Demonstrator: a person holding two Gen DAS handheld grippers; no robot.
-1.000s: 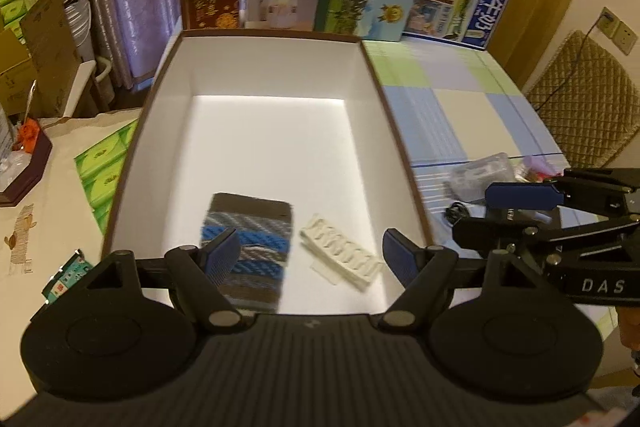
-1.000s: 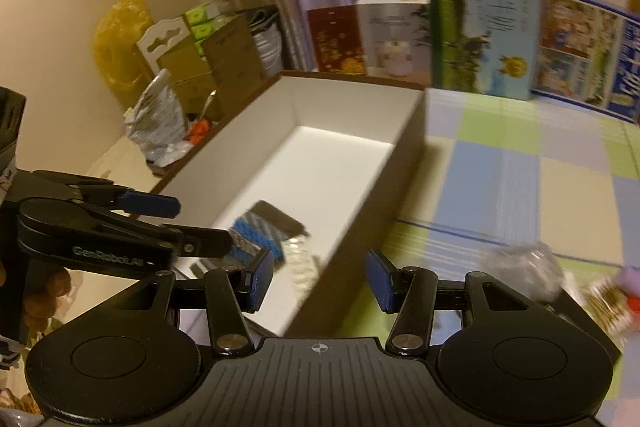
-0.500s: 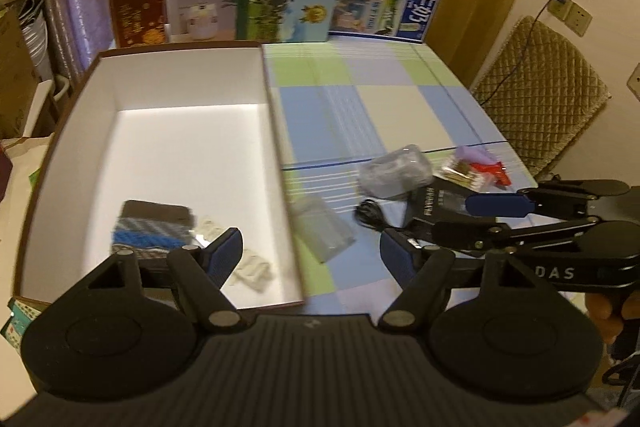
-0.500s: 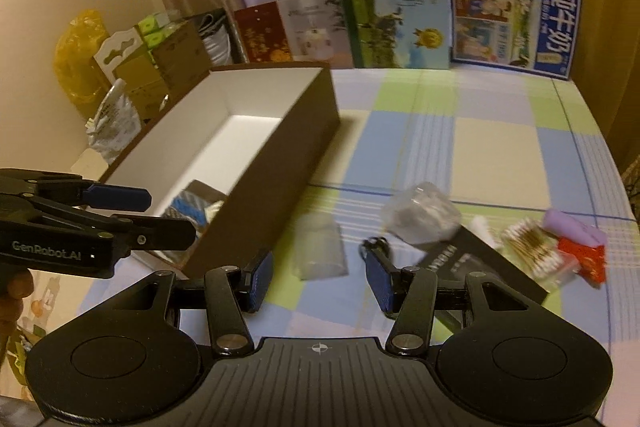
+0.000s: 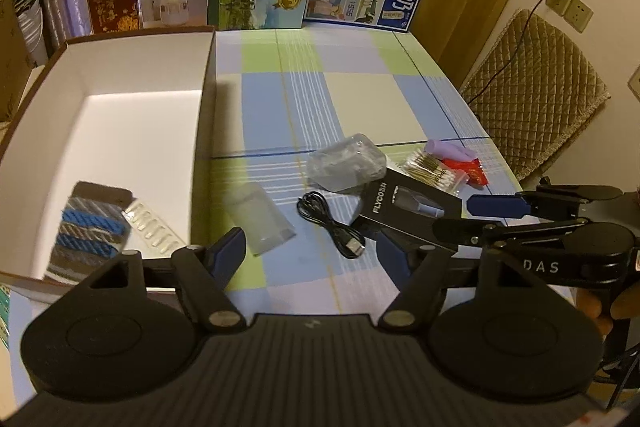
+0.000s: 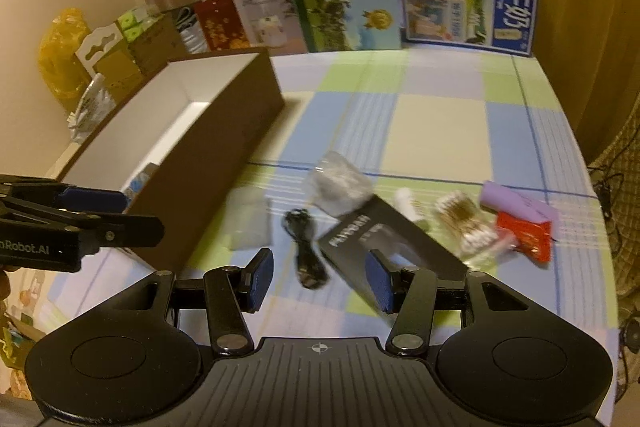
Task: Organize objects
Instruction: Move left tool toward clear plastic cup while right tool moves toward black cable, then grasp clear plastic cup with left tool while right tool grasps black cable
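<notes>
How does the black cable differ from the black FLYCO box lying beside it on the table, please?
The black cable is thin, flexible and loosely coiled, while the black FLYCO box is flat, rigid and rectangular. The cable is plain; the box carries white lettering and a product picture. Both are black and lie loose on the checked tablecloth, outside the open box.

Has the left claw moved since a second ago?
Yes. The left claw slid rightwards: it was over the big white-lined cardboard box, and is now past its right wall, above the checked tablecloth, its jaws narrowing, empty.
</notes>
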